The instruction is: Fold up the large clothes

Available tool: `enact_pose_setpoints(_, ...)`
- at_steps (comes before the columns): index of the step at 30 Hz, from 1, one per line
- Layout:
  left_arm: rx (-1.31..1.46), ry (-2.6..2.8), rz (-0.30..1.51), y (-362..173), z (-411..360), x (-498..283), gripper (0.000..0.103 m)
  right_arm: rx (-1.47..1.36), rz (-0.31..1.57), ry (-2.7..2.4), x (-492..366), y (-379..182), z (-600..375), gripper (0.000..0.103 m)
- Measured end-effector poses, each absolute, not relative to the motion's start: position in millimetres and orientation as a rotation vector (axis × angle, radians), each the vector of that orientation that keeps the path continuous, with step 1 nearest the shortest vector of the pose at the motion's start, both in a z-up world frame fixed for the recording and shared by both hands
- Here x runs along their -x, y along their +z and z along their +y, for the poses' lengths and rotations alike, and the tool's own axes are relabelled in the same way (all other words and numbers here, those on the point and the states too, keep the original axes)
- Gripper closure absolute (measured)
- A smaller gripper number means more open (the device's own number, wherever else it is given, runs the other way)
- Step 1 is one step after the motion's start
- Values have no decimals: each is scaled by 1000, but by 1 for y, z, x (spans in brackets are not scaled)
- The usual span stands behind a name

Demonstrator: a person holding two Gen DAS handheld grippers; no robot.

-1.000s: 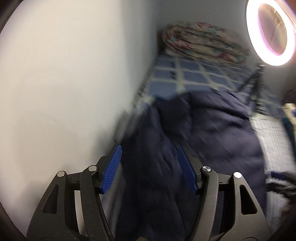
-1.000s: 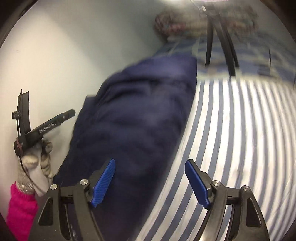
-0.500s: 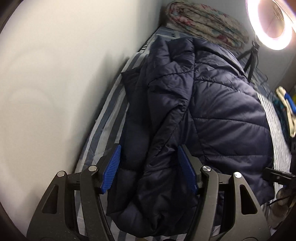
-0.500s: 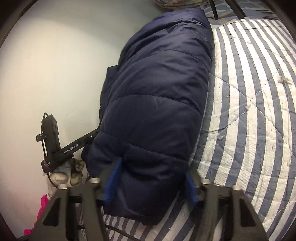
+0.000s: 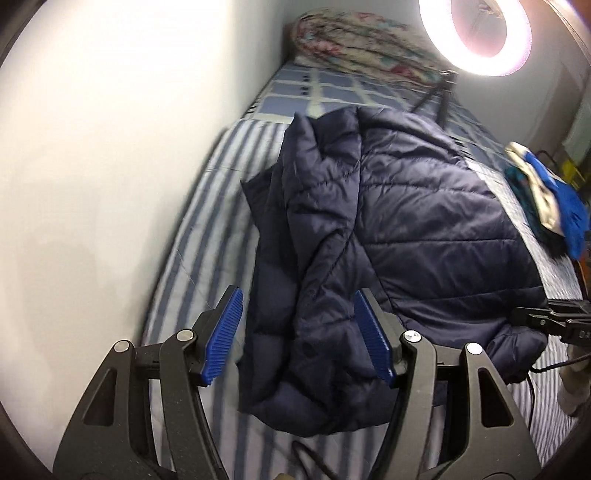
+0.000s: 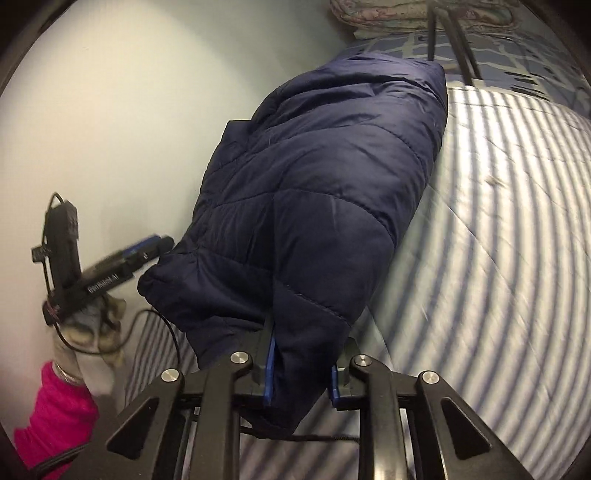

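Observation:
A navy quilted puffer jacket (image 5: 388,221) lies bunched lengthwise on a blue-and-white striped bed (image 5: 207,229), near the wall. My left gripper (image 5: 297,338) is open and empty, hovering over the jacket's near left edge. In the right wrist view the jacket (image 6: 325,166) is a long folded bundle, and my right gripper (image 6: 301,373) is shut on its near hem. The left gripper (image 6: 122,258) shows there at the left, held by a gloved hand, beside the jacket.
A white wall (image 5: 92,166) runs along the left of the bed. A rolled floral quilt (image 5: 354,40) lies at the bed's far end. A ring light (image 5: 476,33) stands on a tripod (image 6: 450,40). Coloured clothes (image 5: 546,199) lie at the right edge.
My right gripper has closed on the jacket's near hem. My left gripper has drawn back a little, staying open; the jacket now sits farther from it.

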State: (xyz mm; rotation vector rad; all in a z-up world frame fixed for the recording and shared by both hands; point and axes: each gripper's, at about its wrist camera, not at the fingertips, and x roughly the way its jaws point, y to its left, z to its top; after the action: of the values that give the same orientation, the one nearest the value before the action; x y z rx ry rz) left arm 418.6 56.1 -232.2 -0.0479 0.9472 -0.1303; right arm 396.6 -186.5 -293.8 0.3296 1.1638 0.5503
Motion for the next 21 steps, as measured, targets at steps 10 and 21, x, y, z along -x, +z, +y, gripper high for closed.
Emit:
enact_pose_setpoints(10,60,-335,888,-204,12,-355,42,-309,1234,465,-263,-288,-267,84)
enact_pose_setpoints(21,27,-570,868,-199,-73,-354,65,-177,1242,277,-209,-277,-303,63)
